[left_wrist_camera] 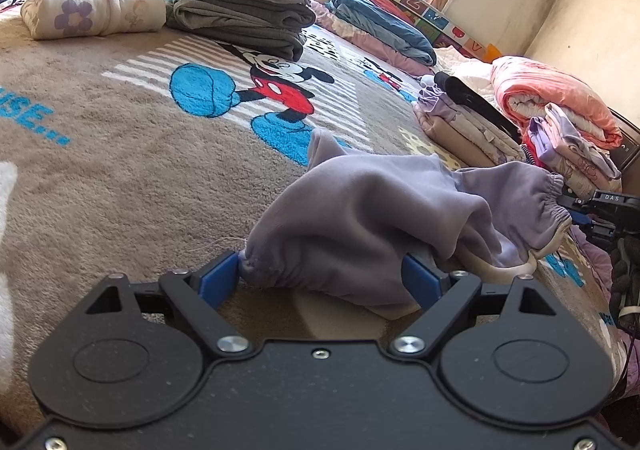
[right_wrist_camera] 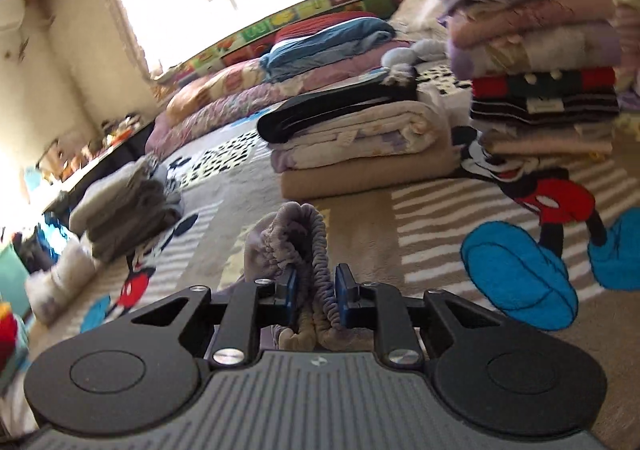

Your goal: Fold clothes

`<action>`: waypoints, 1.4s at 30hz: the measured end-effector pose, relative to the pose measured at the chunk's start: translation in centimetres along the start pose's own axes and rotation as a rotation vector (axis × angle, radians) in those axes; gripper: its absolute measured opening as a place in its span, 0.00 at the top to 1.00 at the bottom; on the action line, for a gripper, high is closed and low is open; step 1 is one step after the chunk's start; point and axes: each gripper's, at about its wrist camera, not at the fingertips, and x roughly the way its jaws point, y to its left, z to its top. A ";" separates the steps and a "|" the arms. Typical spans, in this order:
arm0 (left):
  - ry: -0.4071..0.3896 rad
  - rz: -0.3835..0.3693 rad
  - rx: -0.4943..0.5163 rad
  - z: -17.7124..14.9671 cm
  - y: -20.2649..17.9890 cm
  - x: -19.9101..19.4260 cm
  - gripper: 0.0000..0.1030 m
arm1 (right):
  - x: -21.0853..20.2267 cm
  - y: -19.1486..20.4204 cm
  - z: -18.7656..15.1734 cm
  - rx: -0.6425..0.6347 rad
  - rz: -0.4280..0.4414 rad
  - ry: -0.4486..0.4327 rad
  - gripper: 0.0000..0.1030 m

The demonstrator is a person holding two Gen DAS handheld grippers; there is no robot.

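- Biggest thing here is the Mickey Mouse blanket (left_wrist_camera: 120, 138) covering the whole work surface, tan with blue lettering at the left.
- Around it sit finished stacks: a grey folded pile (left_wrist_camera: 244, 14) at the far side, a floral bundle (left_wrist_camera: 92, 6) far left, and a tall stack of folded clothes (right_wrist_camera: 536, 62) on the right in the right wrist view.
- The job at hand is the lavender pants (left_wrist_camera: 380, 218), lying crumpled on the blanket in the near middle. Their long axis runs roughly left to right, cuff end toward the left, elastic waistband (right_wrist_camera: 308, 250) toward the right.
- The left gripper (left_wrist_camera: 320, 282) has its jaws spread wide, with the cuff end bunched between them. The blue pads look like they touch the cloth on both sides, but I honestly can't tell if they're squeezing it.
- The right gripper (right_wrist_camera: 314, 300) is pinched narrow on the waistband, elastic gathered between its pads. That view is blurry.
- So each hand is at its own end, and my guess is the next move is pulling them apart along that axis to stretch the pants flat.
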 end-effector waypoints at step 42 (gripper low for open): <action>-0.043 -0.263 -0.191 8.3 3.2 -0.9 0.82 | -0.4 -6.0 -4.3 0.462 0.256 -0.192 0.83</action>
